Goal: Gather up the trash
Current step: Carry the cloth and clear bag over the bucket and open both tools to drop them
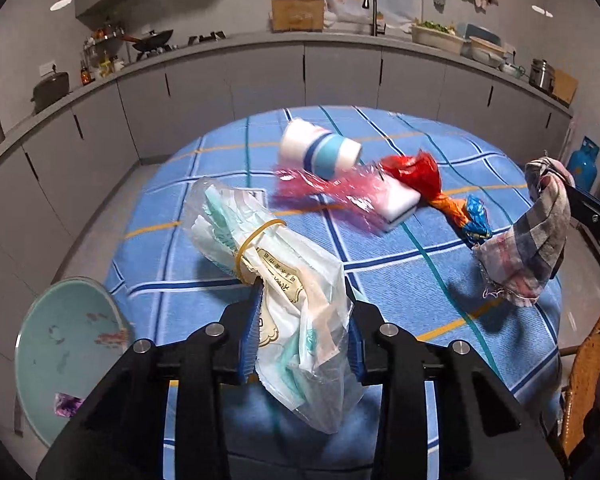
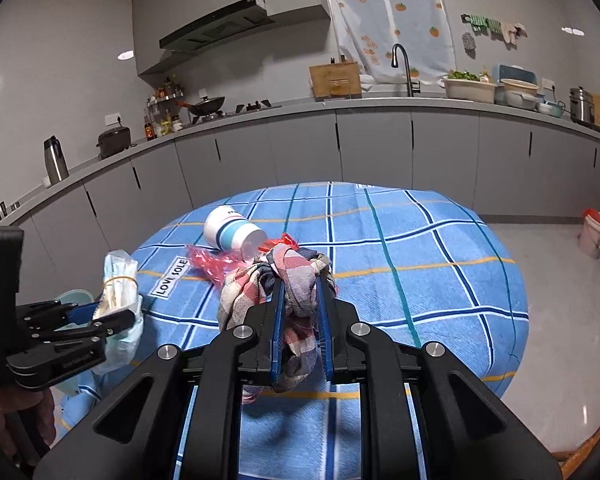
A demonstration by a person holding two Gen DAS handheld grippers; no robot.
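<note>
Readable markings, as I see them through the wrist cameras:

1. "LOVE SOLE", or close to it; the last letter of the first word is unclear. Black capitals on a white label (image 2: pixel 171 277) sewn on the blue checked tablecloth (image 2: pixel 420 248), at ten o'clock from the right gripper.
2. Chinese characters on a cream banner printed on the bagged packet (image 1: pixel 276 276) at twelve o'clock from the left gripper; I cannot make them out.

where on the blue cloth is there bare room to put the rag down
The right half of the tablecloth is bare, from the checked rag out to the right edge. The near edge below the rag is bare too. Crowded: the left-centre, around the tipped cup, pink film and red wrapper.
</note>
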